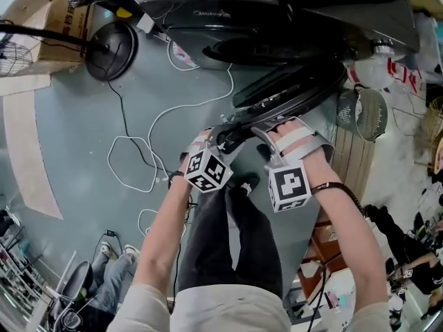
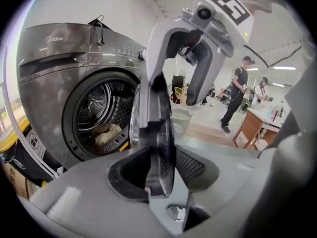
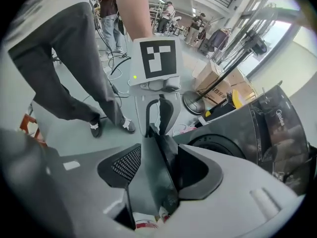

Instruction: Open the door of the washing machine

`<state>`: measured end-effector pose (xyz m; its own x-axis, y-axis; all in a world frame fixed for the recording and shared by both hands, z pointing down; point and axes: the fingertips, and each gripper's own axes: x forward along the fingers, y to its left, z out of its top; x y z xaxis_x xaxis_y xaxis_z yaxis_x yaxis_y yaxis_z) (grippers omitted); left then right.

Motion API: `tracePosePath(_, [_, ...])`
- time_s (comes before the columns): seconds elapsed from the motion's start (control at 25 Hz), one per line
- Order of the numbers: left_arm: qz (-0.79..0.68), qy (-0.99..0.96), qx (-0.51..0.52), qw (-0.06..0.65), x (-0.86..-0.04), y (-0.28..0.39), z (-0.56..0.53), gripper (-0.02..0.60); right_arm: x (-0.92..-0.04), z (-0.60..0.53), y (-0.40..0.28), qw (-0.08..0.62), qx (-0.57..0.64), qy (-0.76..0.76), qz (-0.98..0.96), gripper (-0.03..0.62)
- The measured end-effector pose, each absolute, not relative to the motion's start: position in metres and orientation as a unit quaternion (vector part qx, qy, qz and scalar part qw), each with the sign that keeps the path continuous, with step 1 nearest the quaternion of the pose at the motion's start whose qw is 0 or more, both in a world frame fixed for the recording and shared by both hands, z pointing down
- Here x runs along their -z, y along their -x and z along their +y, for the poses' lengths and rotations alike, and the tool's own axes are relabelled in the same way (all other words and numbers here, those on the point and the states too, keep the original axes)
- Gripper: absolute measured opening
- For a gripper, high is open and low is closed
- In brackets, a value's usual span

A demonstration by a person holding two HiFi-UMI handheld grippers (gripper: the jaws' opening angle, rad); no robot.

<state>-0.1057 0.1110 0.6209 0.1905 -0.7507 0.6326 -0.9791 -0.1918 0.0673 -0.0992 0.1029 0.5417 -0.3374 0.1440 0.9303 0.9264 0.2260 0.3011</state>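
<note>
Pretty much done imo: the door (image 1: 291,92) is swung well off the washing machine (image 1: 228,12) front, drum (image 2: 99,108) exposed. Your left hand-held gripper (image 2: 161,170) and right hand-held gripper (image 3: 159,167) are both clamped on its rim. Just let go.

Cloth (image 2: 106,133) lies in the washing machine (image 2: 54,83), whose door (image 2: 158,148) stands out to its right.

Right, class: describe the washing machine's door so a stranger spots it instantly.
Find the grey front-loading washing machine with its drum exposed. Swung out from its front is the door, a dark round disc seen edge-on. Unlike the round fan base on the floor, it hangs from the machine.
</note>
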Motion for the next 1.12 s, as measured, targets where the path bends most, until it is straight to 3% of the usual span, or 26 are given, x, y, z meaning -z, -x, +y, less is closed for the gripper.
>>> tracePosePath(0.64, [-0.548, -0.756, -0.258, 0.249, -0.620, -0.007, 0.104, 0.221, -0.515, 0.079, 0.016, 0.426, 0.349, 0.258, -0.794, 0.212])
tracePosePath(1.12, [-0.473, -0.806, -0.265, 0.237, -0.618, -0.100, 0.077, 0.224, -0.507, 0.022, -0.061, 0.418, 0.110, 0.071, -0.899, 0.219])
